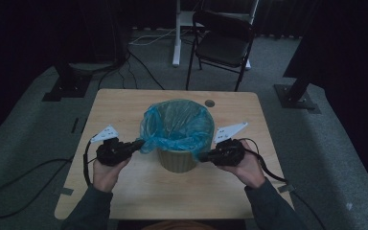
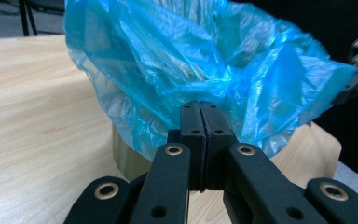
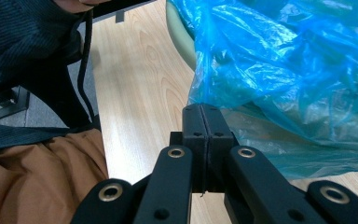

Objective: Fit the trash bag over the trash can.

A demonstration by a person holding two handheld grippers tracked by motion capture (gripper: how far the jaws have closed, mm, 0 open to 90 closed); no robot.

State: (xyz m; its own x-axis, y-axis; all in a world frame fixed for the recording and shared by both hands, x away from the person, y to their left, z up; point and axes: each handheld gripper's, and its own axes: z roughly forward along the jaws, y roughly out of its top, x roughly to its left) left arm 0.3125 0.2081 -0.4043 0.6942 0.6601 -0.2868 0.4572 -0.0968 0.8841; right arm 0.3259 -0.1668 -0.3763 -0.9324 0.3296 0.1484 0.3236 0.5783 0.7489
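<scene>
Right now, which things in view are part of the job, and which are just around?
In the job:
blue bin bag
waste bin
left gripper, pinching the bag's edge
right gripper, pinching the bag's edge

Just around:
folding chair
floor cables

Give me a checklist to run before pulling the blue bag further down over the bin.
1. Left gripper shut on the thin blue plastic bag: ok, its edge is pinched.
2. Right gripper shut: ok; film between its fingers: cannot tell.
3. Bag mouth open across the round beige bin: ok.
4. Bin upright on the light wooden table: ok.
5. Bag folded evenly all round the rim: not ok, it bunches at the near side.
</scene>
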